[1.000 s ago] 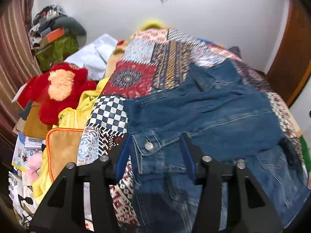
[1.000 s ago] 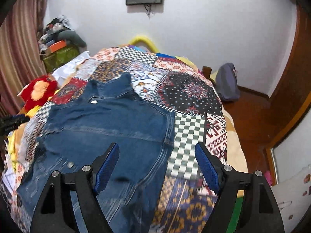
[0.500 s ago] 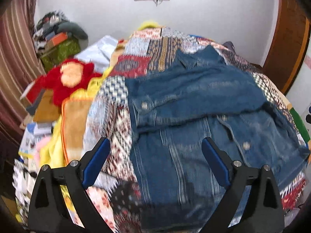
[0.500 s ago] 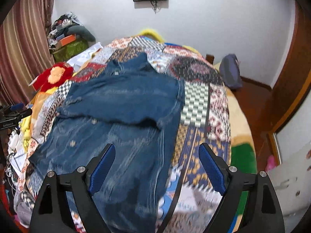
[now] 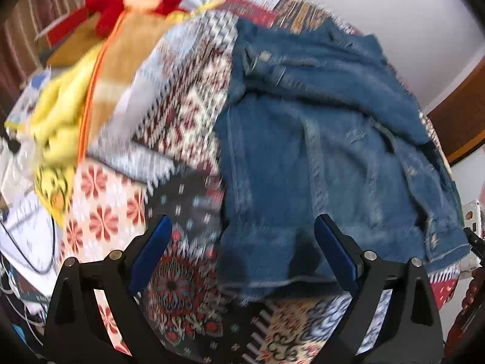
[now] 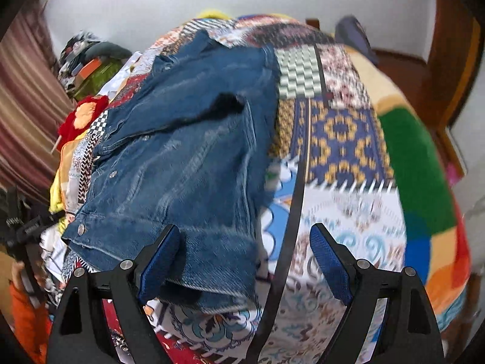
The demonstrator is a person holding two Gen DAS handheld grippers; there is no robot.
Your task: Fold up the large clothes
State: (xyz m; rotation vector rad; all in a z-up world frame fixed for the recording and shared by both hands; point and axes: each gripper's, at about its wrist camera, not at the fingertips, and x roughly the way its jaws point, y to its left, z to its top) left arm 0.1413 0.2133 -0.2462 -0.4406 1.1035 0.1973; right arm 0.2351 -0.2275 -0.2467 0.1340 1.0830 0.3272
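Note:
A blue denim jacket [image 5: 318,151] lies on a patchwork quilt [image 5: 182,115], its top part folded down over the lower part. It also shows in the right wrist view [image 6: 188,157]. My left gripper [image 5: 242,257] is open and empty, just above the jacket's near hem at its left corner. My right gripper [image 6: 242,261] is open and empty, over the hem's right corner and the quilt [image 6: 342,139]. Both views are blurred by motion.
A red plush toy [image 5: 136,3], a tan mat with orange trim [image 5: 121,60] and yellow cloth [image 5: 57,112] lie left of the quilt. Cables and papers [image 5: 27,236] sit at the lower left. A wooden door [image 6: 448,60] and striped curtain [image 6: 24,106] flank the bed.
Both grippers have pulled back toward the near end of the bed and tilted down over the jacket's hem. The left gripper, narrower a second ago, has opened wide.

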